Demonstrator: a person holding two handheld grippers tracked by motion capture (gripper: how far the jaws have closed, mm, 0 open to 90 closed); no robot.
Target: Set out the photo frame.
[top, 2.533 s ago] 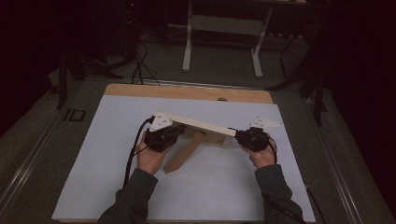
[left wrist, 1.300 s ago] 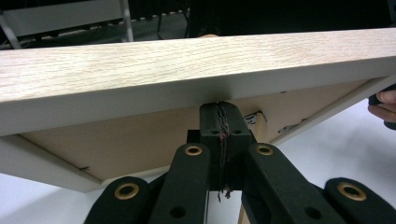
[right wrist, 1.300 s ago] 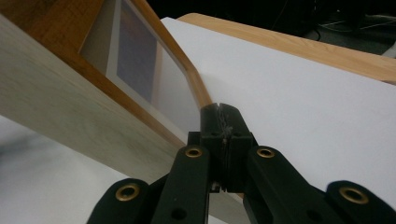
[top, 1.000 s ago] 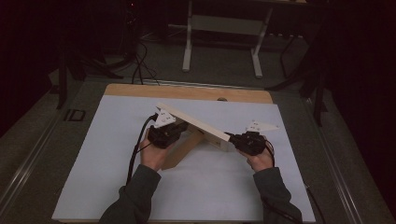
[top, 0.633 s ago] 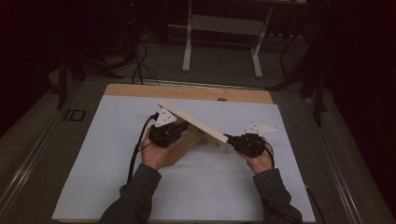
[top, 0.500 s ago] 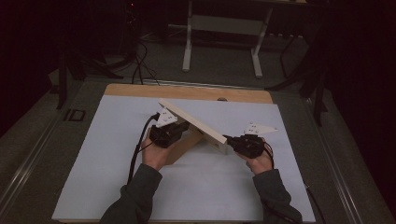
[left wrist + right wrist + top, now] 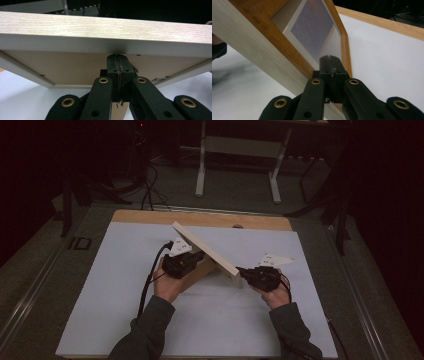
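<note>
A wooden picture frame [image 7: 205, 249] stands on edge on the white mat [image 7: 115, 310], running diagonally from far left to near right. My left gripper [image 7: 199, 258] is shut, its tips pressed against the frame's brown back panel [image 7: 75, 67] just under the pale top rail [image 7: 105, 30]. My right gripper [image 7: 241, 271] is shut too, its tips touching the front at the frame's near end. In the right gripper view, those tips [image 7: 329, 60] rest by the glass [image 7: 312, 27] inside the brown inner border [image 7: 274, 37]. Nothing sits between either pair of jaws.
The mat lies on a wooden table whose far edge [image 7: 150, 216] shows as a strip. Behind the table stand white desk legs [image 7: 201, 165] and floor cables [image 7: 150, 190]. A black cable [image 7: 147, 285] trails from the left gripper along the forearm.
The frame has swung from lying across the table to a diagonal. Its right end came toward the person, and the right hand followed it inward and nearer. The left hand stayed put.
</note>
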